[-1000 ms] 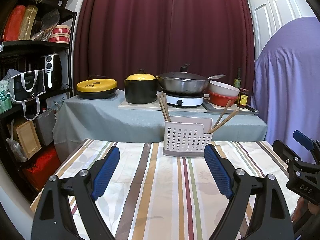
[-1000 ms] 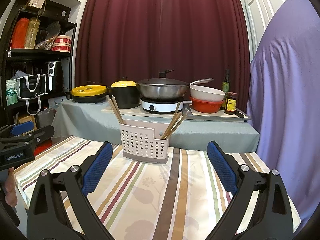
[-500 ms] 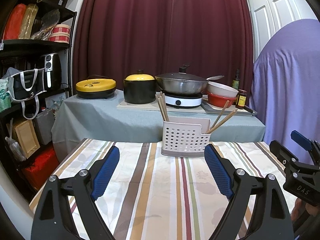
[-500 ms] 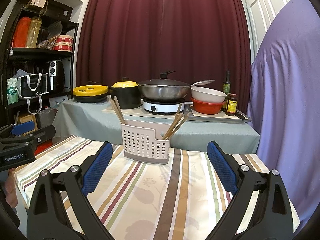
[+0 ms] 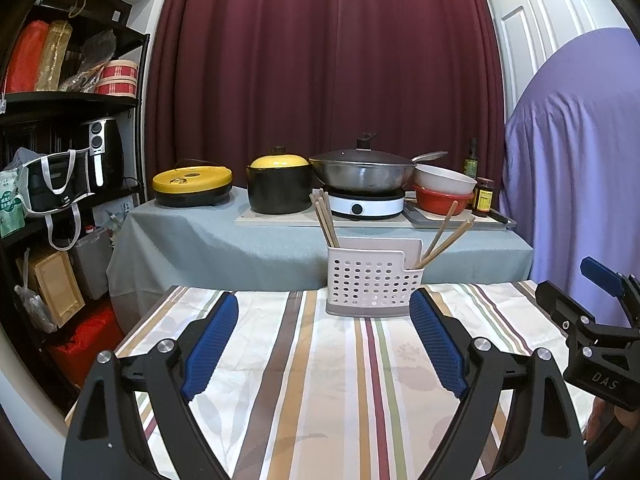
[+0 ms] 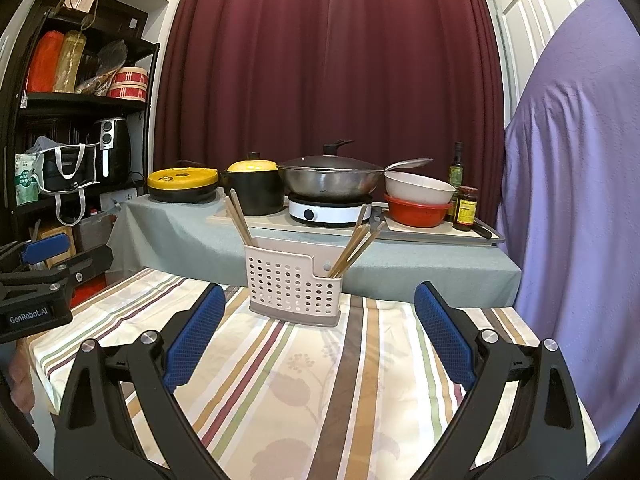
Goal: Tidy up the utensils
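A perforated beige utensil caddy (image 5: 374,282) stands mid-frame at the far edge of a striped tablecloth (image 5: 320,380); chopsticks (image 5: 325,220) lean out of its left and right compartments; the left gripper (image 5: 324,340) and right gripper (image 6: 320,340) hover low in frame, fingers spread apart, holding nothing.

Both views are evenly and fairly brightly lit by soft, diffuse light, with only faint shadows on the striped cloth (image 5: 320,380) of the counter. Focus is sharp throughout, without motion blur, and mild glare shows on the wok (image 6: 332,184). Fisheye distortion bends the shelf (image 5: 72,100) and door (image 6: 532,12) at the edges, and the corners are vignetted black.
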Available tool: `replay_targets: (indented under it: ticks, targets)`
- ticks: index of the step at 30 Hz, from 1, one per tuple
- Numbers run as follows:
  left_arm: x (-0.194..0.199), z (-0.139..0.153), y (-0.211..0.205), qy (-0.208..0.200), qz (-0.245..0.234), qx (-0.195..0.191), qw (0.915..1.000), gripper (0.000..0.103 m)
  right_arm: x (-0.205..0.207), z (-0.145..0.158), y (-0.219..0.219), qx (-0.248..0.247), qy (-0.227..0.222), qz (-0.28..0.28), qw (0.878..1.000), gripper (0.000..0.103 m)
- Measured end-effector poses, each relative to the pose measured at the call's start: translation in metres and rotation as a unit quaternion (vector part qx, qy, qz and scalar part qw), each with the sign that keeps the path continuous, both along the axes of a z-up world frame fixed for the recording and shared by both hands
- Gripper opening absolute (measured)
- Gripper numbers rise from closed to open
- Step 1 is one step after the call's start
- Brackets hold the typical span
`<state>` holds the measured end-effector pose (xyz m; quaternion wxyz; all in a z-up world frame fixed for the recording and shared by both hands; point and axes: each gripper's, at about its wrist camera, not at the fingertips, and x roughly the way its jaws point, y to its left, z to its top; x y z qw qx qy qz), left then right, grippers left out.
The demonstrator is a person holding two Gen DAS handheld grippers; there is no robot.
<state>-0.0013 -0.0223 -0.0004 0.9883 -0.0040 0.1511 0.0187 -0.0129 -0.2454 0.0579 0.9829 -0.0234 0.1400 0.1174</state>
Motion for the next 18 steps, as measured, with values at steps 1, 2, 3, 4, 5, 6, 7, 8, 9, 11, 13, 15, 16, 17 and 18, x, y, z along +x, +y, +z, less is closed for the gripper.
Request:
replay_targets:
  ticks: [1, 2, 3, 4, 5, 6, 7, 8, 9, 11, 13, 15, 16, 17, 18]
  targets:
    - [0.000, 0.000, 0.000, 0.001, -0.001, -0.001, 1.0000, 0.085, 0.000, 0.000, 0.001, 0.000, 0.000, 0.000, 1.000, 0.093]
    - [0.001, -0.001, 0.000, 0.002, -0.001, -0.003, 1.0000, 0.086, 0.000, -0.001, 0.001, -0.001, 0.001, 0.001, 1.000, 0.093]
    - [0.001, -0.001, 0.001, 0.004, 0.000, -0.006, 1.0000, 0.086, 0.000, -0.001, 0.001, -0.001, 0.001, 0.001, 1.000, 0.093]
    - [0.002, -0.002, 0.002, 0.005, 0.001, -0.009, 1.0000, 0.087, 0.000, -0.001, 0.002, -0.001, 0.002, 0.002, 1.000, 0.093]
    - [0.003, -0.002, 0.003, 0.006, 0.002, -0.014, 0.9999, 0.089, 0.000, -0.002, 0.002, -0.002, 0.003, 0.002, 1.000, 0.093]
    - [0.003, -0.002, 0.005, 0.006, 0.001, -0.018, 0.9998, 0.089, 0.000, -0.002, 0.003, -0.002, 0.003, 0.002, 1.000, 0.093]
    - [0.003, -0.003, 0.006, 0.006, -0.001, -0.021, 0.9998, 0.089, 0.000, -0.003, 0.003, -0.003, 0.004, 0.003, 1.000, 0.093]
    - [0.004, -0.003, 0.007, 0.005, -0.004, -0.025, 0.9997, 0.089, 0.001, -0.003, 0.002, -0.003, 0.004, 0.003, 1.000, 0.093]
    - [0.004, -0.003, 0.008, 0.003, -0.002, -0.025, 0.9997, 0.089, 0.001, -0.003, 0.002, -0.003, 0.005, 0.003, 1.000, 0.093]
    - [0.004, -0.004, 0.009, 0.000, 0.000, -0.023, 0.9997, 0.089, 0.002, -0.004, 0.003, -0.003, 0.006, 0.004, 1.000, 0.093]
    - [0.006, -0.005, 0.009, 0.002, 0.001, -0.021, 0.9998, 0.089, 0.003, -0.005, 0.003, -0.003, 0.007, 0.004, 1.000, 0.093]
    - [0.008, -0.008, 0.010, 0.000, 0.008, -0.017, 0.9998, 0.089, 0.004, -0.006, 0.004, -0.005, 0.008, 0.005, 1.000, 0.093]
    - [0.011, -0.009, 0.011, 0.004, 0.006, -0.016, 0.9998, 0.089, 0.005, -0.006, 0.004, -0.005, 0.010, 0.004, 1.000, 0.093]
    - [0.014, -0.011, 0.011, 0.009, 0.003, -0.015, 0.9998, 0.089, 0.006, -0.007, 0.004, -0.006, 0.011, 0.004, 1.000, 0.093]
    - [0.017, -0.014, 0.011, 0.017, 0.001, -0.013, 0.9998, 0.089, 0.008, -0.008, 0.004, -0.006, 0.013, 0.003, 1.000, 0.093]
